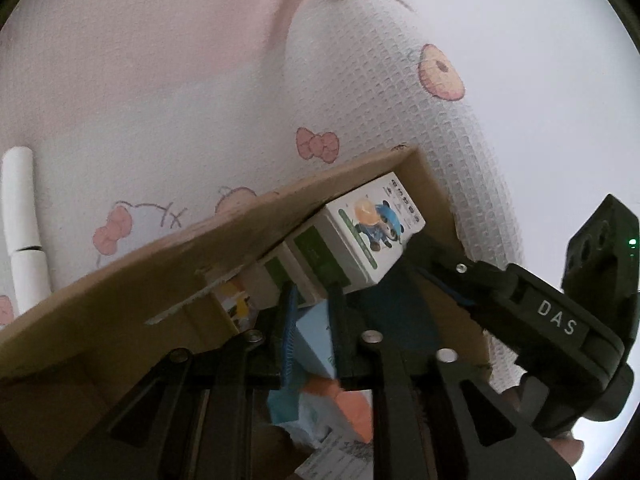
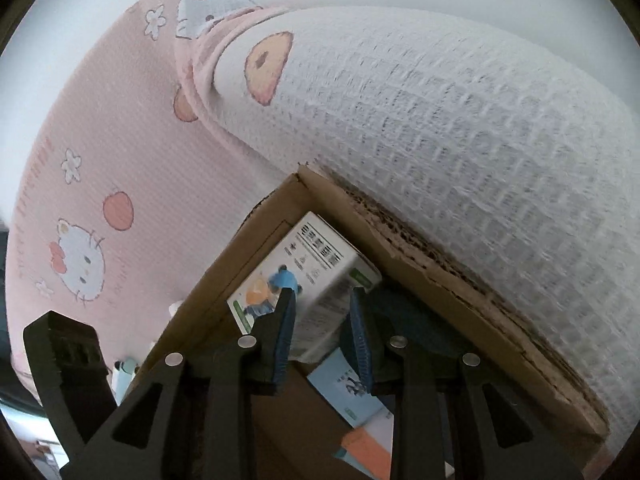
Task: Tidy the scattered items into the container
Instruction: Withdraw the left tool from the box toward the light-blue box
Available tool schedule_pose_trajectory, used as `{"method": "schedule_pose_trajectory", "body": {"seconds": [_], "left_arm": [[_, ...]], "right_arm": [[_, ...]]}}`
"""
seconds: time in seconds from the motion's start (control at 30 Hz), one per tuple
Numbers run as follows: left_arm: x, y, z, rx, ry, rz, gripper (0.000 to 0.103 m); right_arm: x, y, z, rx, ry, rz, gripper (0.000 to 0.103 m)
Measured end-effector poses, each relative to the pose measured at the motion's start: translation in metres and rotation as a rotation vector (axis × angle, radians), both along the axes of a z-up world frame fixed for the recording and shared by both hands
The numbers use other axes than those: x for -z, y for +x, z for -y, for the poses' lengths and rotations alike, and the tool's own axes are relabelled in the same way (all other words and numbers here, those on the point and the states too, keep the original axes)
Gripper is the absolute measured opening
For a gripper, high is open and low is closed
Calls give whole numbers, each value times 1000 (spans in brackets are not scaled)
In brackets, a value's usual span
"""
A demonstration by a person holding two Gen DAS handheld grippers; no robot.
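**Inside the cardboard box: lowering a small carton**

Inside the cardboard box (image 2: 460, 280), holding the white cartoon-printed carton (image 2: 308, 280) between the right gripper (image 2: 322, 332) pads, clamped across its narrow sides. Hovering alongside, the left gripper (image 1: 312, 320) standing parted, gripping nothing, a pale blue packet (image 1: 316, 340) lying below. Probably handling light and stiff, with thin walls denting under hard squeezing.

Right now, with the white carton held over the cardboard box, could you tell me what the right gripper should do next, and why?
Probably lower it a little and let go. The right gripper is shut on the white carton, which already sits inside the cardboard box, above a blue packet. The left gripper is open nearby with a light blue packet between its fingers, so it seems to be out of the way.
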State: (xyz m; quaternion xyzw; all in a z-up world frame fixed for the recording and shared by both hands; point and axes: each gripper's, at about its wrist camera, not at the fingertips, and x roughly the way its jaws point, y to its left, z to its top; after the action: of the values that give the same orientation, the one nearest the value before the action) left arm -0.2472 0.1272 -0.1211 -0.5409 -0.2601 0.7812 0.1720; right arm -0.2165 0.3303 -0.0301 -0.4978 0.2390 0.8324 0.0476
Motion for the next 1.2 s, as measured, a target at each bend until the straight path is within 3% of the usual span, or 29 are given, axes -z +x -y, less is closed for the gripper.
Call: {"method": "schedule_pose_trajectory", "body": {"seconds": [0.1, 0.3, 0.43, 0.77, 0.97, 1.2], "left_arm": [[-14, 11, 3, 21, -41, -47, 48], [-51, 47, 13, 81, -55, -160, 59], [-75, 81, 36, 53, -111, -280, 61], [-91, 141, 98, -4, -237, -375, 61], [-98, 167, 142, -28, -188, -387, 62], [-94, 182, 184, -66, -239, -356, 62]], "right_arm": [[-18, 11, 2, -33, 34, -40, 24], [-38, 41, 40, -162, 100, -61, 25], [-48, 62, 69, -226, 145, -111, 27], [-49, 84, 145, -394, 155, -148, 27], [-55, 105, 196, -490, 179, -207, 27], [-53, 110, 249, -580, 194, -221, 28]]}}
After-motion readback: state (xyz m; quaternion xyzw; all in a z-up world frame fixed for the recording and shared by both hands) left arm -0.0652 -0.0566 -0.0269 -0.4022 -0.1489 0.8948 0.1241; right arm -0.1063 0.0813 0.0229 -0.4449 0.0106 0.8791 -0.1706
